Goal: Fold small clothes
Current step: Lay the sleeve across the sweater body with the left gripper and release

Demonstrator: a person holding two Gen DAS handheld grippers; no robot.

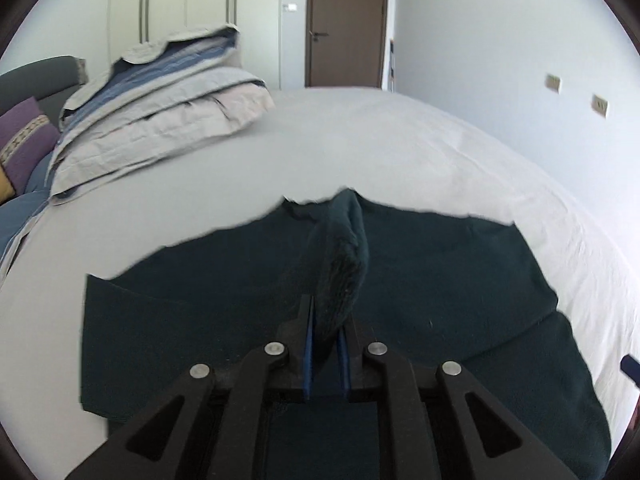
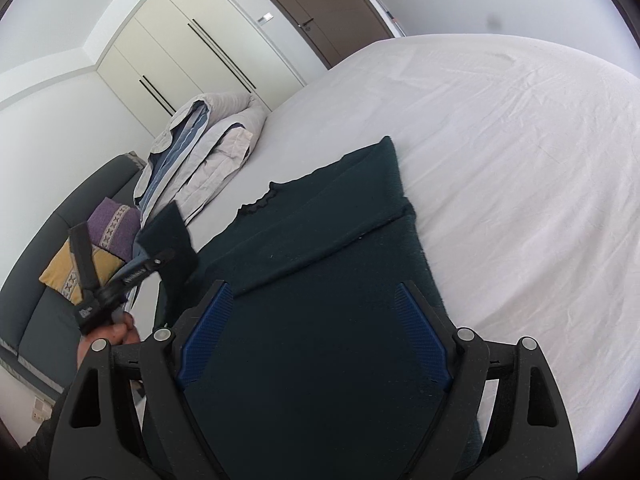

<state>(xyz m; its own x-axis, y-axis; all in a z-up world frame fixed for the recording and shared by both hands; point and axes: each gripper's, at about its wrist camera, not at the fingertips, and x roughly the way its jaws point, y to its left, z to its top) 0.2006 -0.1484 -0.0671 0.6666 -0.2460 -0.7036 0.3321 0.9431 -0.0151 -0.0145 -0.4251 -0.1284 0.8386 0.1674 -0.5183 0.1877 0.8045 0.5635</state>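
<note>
A dark green knitted sweater [image 1: 440, 280] lies spread on the white bed sheet [image 1: 320, 140]. My left gripper [image 1: 326, 320] is shut on a raised fold of the sweater, a sleeve end, held above the body of the garment. In the right wrist view the sweater [image 2: 320, 340] lies flat under my right gripper [image 2: 312, 292], whose blue-padded jaws stand wide apart and hold nothing. The left gripper [image 2: 160, 258] shows at the left of that view with the lifted sleeve end [image 2: 170, 236] in it.
A folded grey and blue quilt [image 1: 160, 112] lies at the head of the bed. Purple and yellow cushions [image 2: 96, 248] rest on a grey sofa [image 2: 44, 280] beside the bed. A wardrobe [image 2: 180, 52] and a brown door [image 1: 346, 20] stand behind.
</note>
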